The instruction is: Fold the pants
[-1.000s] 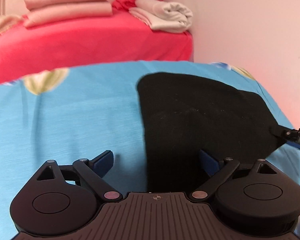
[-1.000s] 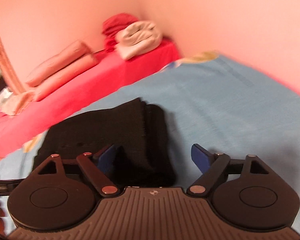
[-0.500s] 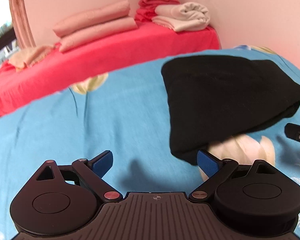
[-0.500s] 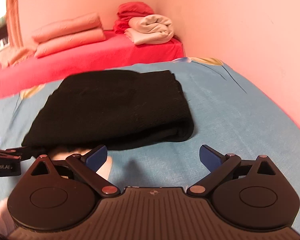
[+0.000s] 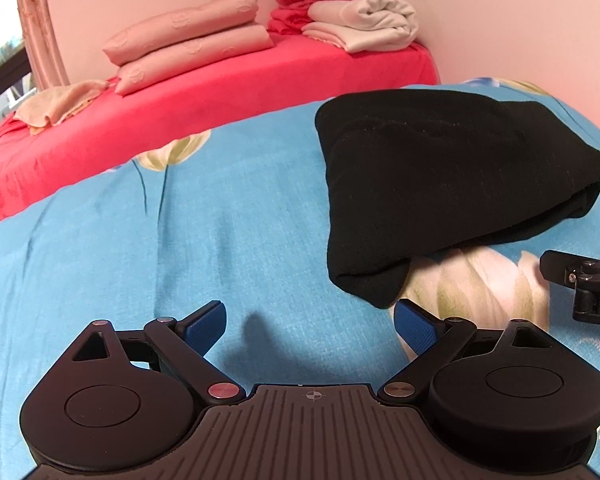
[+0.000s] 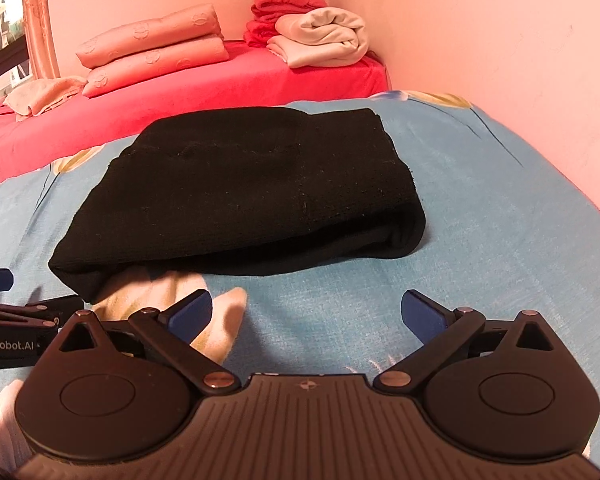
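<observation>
The black pants (image 5: pixel 440 184) lie folded into a thick flat bundle (image 6: pixel 252 192) on the blue flowered bedsheet (image 5: pixel 140 260). My left gripper (image 5: pixel 310 326) hovers open just short of the bundle's near left corner, with only sheet between its blue pads. My right gripper (image 6: pixel 306 316) is open too, a little back from the bundle's near folded edge, nothing between its fingers. Each gripper's tip shows at the edge of the other's view.
A red-covered bed (image 6: pixel 220 76) runs behind, carrying pink folded blankets (image 6: pixel 152 48), a red cloth pile (image 6: pixel 284 4) and a rolled white towel (image 6: pixel 324 36). A pink wall (image 6: pixel 500 40) closes the right side. A wooden frame (image 5: pixel 36 20) stands far left.
Both grippers have drawn back from the pants toward the near side and levelled their roll. The right gripper's jaws have spread wider. The folded bundle now lies free ahead of both.
</observation>
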`<state>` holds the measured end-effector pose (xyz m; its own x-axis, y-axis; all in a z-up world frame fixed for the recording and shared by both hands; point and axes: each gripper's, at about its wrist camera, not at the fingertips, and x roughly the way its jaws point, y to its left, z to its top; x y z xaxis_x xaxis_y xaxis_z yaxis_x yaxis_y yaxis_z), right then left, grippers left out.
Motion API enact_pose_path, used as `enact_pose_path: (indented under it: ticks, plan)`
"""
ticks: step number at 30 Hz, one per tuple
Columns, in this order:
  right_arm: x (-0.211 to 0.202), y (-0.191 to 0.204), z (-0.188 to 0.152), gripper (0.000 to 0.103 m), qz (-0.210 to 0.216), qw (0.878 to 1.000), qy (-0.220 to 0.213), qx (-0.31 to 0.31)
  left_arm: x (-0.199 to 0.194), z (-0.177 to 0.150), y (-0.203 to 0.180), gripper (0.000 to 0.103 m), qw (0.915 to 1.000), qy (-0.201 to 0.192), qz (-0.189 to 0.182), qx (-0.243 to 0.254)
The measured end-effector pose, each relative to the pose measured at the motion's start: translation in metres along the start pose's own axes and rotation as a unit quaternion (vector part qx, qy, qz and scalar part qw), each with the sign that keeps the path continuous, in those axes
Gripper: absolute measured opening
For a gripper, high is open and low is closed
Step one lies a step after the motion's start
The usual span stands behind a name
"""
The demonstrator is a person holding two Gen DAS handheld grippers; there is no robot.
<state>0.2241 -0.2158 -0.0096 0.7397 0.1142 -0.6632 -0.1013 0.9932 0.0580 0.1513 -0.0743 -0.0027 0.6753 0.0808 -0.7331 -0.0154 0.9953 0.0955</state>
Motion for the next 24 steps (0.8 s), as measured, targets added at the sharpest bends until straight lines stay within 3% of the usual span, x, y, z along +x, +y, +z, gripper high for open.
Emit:
enact_pose_path:
  ticks: [24]
  plan:
    - [0.0056, -0.0026, -0.0013, 0.101, 0.008, 1.000, 0.002, 0.003, 0.0007, 0.0019, 0.0024, 0.103, 0.9999, 0.007, -0.011, -0.004]
